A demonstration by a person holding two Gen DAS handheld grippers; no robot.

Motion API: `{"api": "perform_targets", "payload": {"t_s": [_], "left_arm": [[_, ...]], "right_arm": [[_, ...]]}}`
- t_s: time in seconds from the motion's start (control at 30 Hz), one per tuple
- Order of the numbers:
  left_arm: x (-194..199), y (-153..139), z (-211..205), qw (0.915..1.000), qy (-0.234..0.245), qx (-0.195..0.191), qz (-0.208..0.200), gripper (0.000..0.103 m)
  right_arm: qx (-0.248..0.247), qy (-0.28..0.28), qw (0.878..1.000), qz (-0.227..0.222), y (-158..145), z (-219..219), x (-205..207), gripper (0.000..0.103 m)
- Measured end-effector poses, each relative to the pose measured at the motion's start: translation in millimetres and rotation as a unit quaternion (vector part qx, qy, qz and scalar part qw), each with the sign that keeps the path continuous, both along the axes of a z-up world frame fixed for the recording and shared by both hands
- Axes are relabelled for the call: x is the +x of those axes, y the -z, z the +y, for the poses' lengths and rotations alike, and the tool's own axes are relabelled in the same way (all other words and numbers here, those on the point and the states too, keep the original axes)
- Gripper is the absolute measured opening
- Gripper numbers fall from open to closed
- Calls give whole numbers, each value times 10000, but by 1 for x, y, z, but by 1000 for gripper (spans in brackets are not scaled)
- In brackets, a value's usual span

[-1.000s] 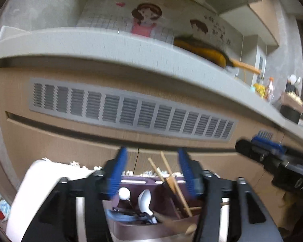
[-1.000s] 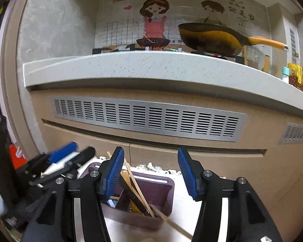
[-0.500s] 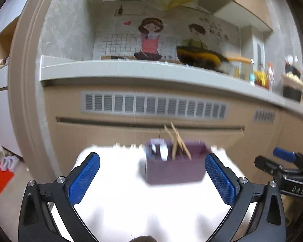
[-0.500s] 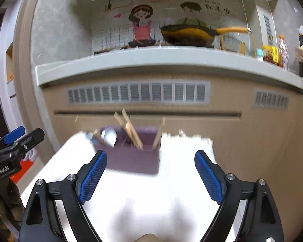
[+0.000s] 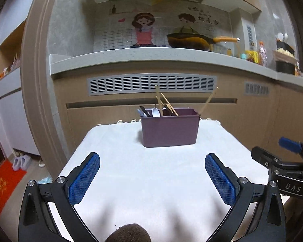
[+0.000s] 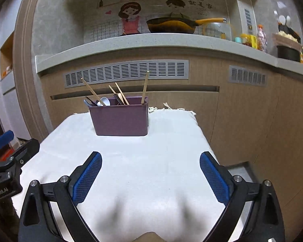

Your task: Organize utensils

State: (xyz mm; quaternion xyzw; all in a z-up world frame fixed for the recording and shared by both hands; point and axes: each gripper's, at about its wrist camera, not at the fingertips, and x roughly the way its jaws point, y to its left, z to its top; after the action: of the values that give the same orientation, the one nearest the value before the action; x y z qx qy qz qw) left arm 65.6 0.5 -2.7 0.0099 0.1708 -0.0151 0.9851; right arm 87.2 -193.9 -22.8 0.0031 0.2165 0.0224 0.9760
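A purple utensil holder (image 5: 169, 130) stands upright at the far end of a white-clothed table (image 5: 151, 181); it also shows in the right wrist view (image 6: 120, 119). Wooden chopsticks (image 5: 163, 102) and spoons (image 5: 155, 112) stick out of it. My left gripper (image 5: 152, 178) is open and empty, held well back from the holder over the near part of the table. My right gripper (image 6: 150, 176) is open and empty, also back from the holder. The right gripper shows at the right edge of the left wrist view (image 5: 286, 161).
Behind the table runs a kitchen counter (image 5: 151, 57) with a vent grille (image 5: 151, 83), a yellow-handled pan (image 5: 189, 40) and bottles (image 5: 260, 53). A red mat and slippers (image 5: 20, 161) lie on the floor at left. The table's far edge is fringed.
Both grippers have pulled back from right over the holder to the near side of the table and opened wide. The holder stays put with the utensils inside.
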Motion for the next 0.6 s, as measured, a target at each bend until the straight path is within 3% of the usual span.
{"api": "perform_targets", "payload": {"t_s": [0.6], "left_arm": [[11, 2, -1, 9993, -18, -87, 359, 103]], "right_arm": [[-152, -162, 9997, 48, 3, 6, -3, 97]]}}
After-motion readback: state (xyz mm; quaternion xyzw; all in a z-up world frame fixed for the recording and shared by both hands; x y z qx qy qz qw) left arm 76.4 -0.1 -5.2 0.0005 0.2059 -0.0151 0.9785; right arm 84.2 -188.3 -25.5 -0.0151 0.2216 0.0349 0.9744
